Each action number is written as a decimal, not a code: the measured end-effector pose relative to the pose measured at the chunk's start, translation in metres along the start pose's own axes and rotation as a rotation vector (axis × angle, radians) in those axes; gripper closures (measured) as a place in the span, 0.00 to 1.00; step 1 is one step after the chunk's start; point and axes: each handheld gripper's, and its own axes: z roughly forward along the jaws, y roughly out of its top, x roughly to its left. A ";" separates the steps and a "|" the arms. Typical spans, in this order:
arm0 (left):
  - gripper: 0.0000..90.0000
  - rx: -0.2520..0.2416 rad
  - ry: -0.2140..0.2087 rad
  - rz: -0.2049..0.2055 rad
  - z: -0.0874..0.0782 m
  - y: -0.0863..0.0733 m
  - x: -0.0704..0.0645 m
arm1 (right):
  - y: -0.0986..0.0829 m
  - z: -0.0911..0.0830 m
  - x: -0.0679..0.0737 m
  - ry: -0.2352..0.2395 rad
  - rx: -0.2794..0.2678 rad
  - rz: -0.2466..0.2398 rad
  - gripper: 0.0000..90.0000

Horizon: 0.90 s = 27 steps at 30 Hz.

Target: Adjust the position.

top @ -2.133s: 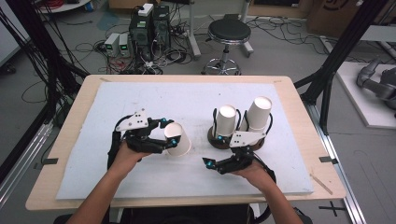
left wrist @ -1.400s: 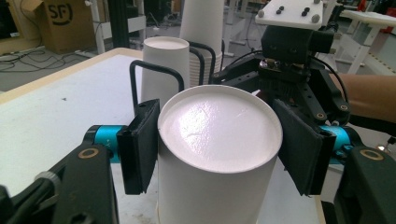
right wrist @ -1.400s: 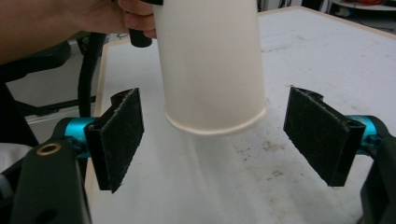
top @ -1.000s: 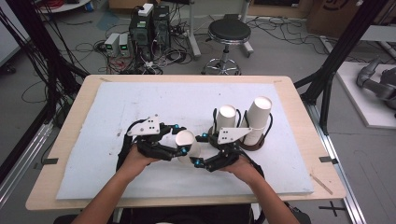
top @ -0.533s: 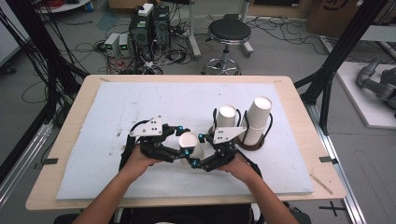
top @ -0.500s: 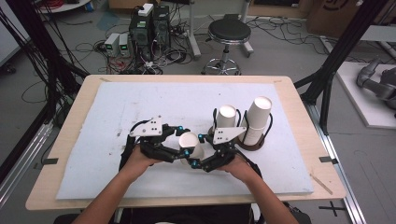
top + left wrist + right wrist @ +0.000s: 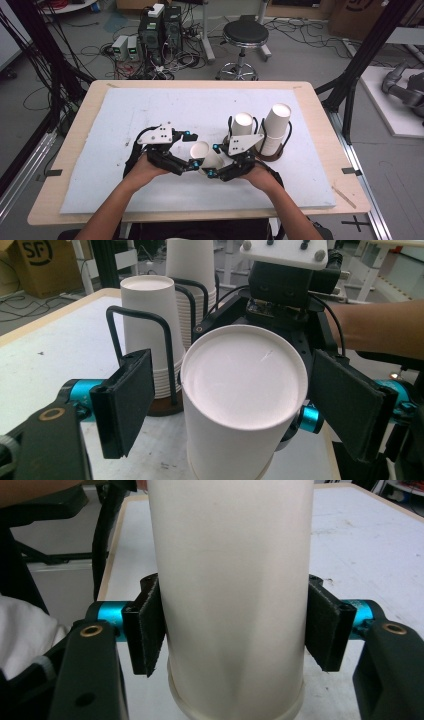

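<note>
Tongs point(image 7: 235, 630) around smooth paper cup point(image 7: 232, 580)

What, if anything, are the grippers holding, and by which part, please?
The right gripper clamps the white paper cup by its side wall, a pad on each side. The left gripper is open, its jaws spread either side of the cup without touching.

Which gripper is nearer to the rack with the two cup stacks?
Right. The right gripper holds the loose cup directly in front of the rack; the left gripper is farther away, on the cup's other side.
</note>
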 end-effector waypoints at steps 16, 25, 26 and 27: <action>0.39 0.015 -0.108 0.011 0.006 -0.005 0.001 | 0.000 0.005 0.006 0.051 -0.024 0.053 0.19; 0.40 -0.090 -0.133 -0.004 0.002 -0.002 0.000 | 0.000 0.005 0.008 0.044 -0.067 0.044 0.31; 0.40 -0.087 -0.132 0.000 0.002 -0.002 0.000 | 0.000 0.004 0.008 0.050 -0.058 0.018 0.32; 0.40 -0.085 -0.132 -0.003 0.002 -0.002 0.000 | 0.001 0.003 0.008 0.047 -0.054 0.012 0.33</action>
